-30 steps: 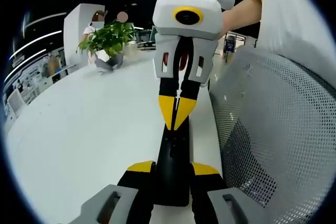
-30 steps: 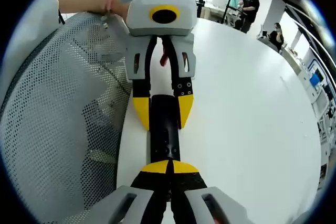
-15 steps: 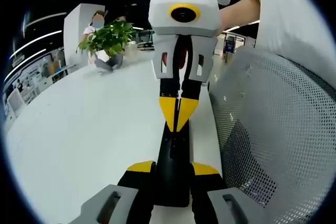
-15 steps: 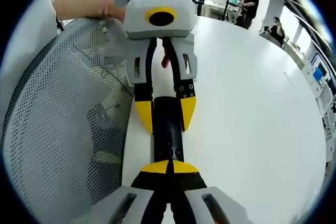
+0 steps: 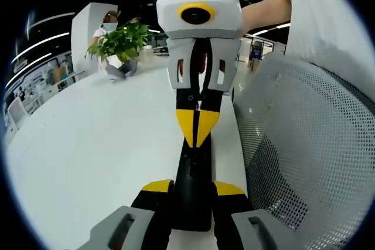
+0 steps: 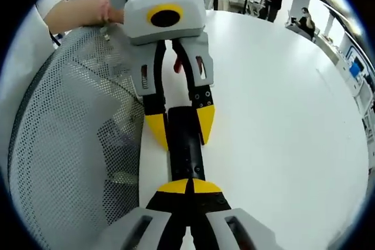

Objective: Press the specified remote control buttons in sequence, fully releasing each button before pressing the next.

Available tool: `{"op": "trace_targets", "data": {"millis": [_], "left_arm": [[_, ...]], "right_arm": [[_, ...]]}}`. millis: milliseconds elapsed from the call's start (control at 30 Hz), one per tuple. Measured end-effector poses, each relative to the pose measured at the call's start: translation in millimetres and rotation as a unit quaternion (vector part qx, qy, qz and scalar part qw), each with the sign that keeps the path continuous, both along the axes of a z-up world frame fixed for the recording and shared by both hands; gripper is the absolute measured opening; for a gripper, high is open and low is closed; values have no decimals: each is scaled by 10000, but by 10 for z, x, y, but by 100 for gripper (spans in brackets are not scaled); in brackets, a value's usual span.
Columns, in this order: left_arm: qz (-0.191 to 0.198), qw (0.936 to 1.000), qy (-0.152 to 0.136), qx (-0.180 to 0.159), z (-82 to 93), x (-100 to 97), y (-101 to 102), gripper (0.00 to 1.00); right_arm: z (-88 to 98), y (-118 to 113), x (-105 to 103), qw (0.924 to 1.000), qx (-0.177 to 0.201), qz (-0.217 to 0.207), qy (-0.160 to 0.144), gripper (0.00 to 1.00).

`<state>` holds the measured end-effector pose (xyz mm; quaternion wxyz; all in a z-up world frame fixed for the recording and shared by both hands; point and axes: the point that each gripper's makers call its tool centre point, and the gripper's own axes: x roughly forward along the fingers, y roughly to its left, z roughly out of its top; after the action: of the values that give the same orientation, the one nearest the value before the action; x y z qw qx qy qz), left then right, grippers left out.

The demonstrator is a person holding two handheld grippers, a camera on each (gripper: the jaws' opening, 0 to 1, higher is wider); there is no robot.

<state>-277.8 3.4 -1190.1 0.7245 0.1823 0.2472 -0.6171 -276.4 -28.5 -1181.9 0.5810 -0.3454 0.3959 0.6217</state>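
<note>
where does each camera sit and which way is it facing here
Left gripper view: rides on the left gripper, looking along the black remote clamped in its jaws toward the right gripper, whose shut tips are on the remote; the person's arm shows.
Right gripper view: rides on the right gripper, looking back along the remote at the left gripper; the person's hand shows.
Both share the remote, the white table and the mesh chair.

A broad white round-edged table point(image 5: 88, 144) carries a leafy green potted plant point(image 5: 120, 42) near its far edge. A grey perforated mesh chair back point(image 6: 64, 144) stands just beside the table.
</note>
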Motion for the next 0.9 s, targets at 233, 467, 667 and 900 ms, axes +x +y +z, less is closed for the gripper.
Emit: {"op": "trace_targets", "data": {"millis": [233, 467, 667, 900], "left_arm": [[-1, 10000, -1, -1, -4, 3, 0, 25], [41, 10000, -39, 41, -3, -1, -8, 25], [60, 10000, 11, -21, -2, 4, -8, 25], [62, 10000, 39, -51, 1, 1, -11, 25]], "right_arm": [[-14, -72, -14, 9998, -126, -3, -129, 0], [-31, -50, -8, 9991, -320, -46, -275, 0], [-8, -70, -4, 9994, 55, -288, -189, 0], [7, -164, 2, 9978, 255, -617, -48, 0]]}}
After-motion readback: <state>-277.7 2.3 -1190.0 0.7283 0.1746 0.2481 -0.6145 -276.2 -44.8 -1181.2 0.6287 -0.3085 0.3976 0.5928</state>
